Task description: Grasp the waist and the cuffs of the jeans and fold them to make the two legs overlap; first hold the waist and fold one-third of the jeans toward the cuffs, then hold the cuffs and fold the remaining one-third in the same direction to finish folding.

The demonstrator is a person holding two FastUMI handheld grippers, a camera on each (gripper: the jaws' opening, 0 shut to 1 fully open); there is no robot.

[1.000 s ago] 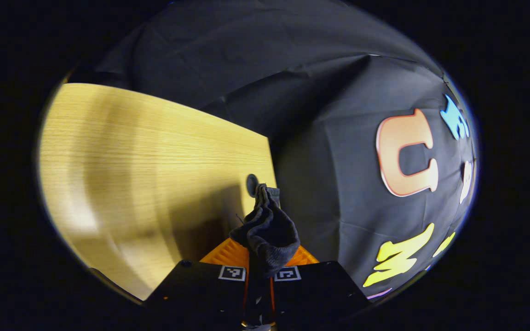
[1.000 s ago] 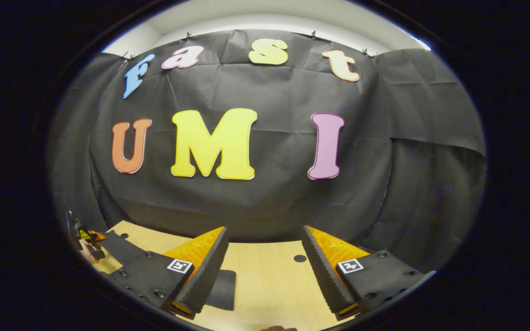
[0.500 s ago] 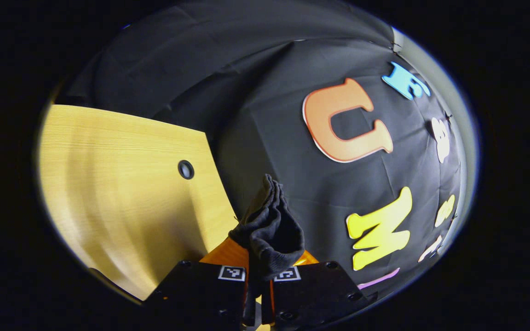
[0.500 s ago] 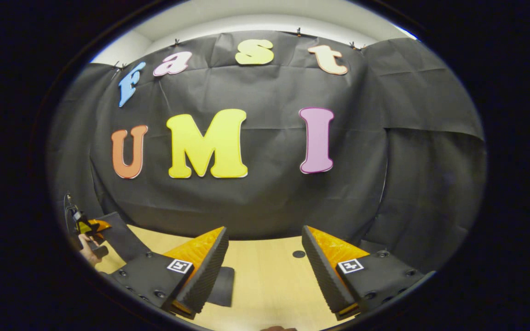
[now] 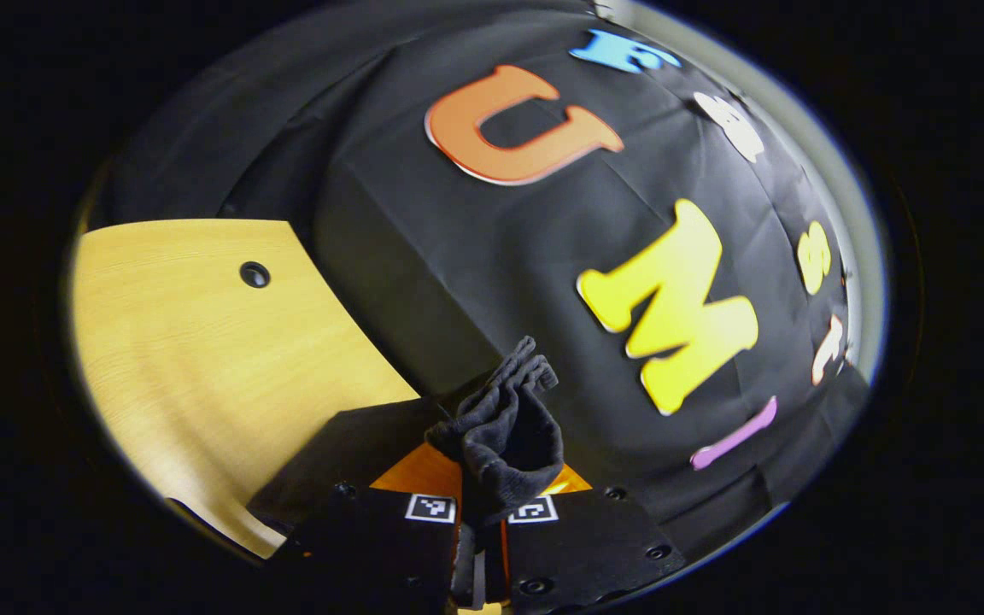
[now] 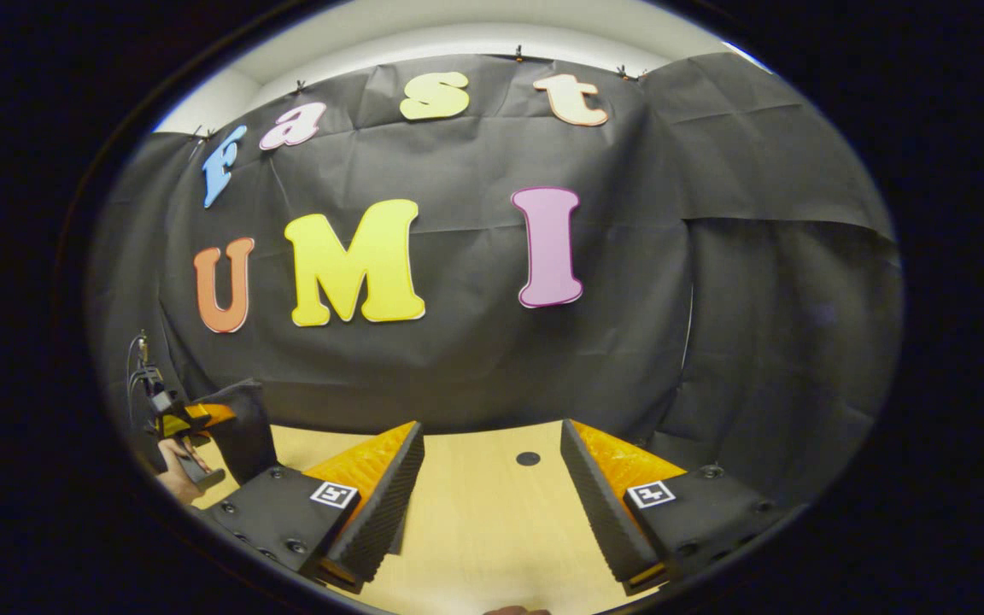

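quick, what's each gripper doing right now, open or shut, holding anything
Left gripper: shut on a bunched fold of the jeans.
Right gripper: open, holding nothing, above the table.

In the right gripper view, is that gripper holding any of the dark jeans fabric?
No: the right gripper is open, with bare light wooden table between its fingers.

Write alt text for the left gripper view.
The left claw is shut on a bunched fold of dark jeans, lifted above a light wooden table. A black cloth wall hangs behind.
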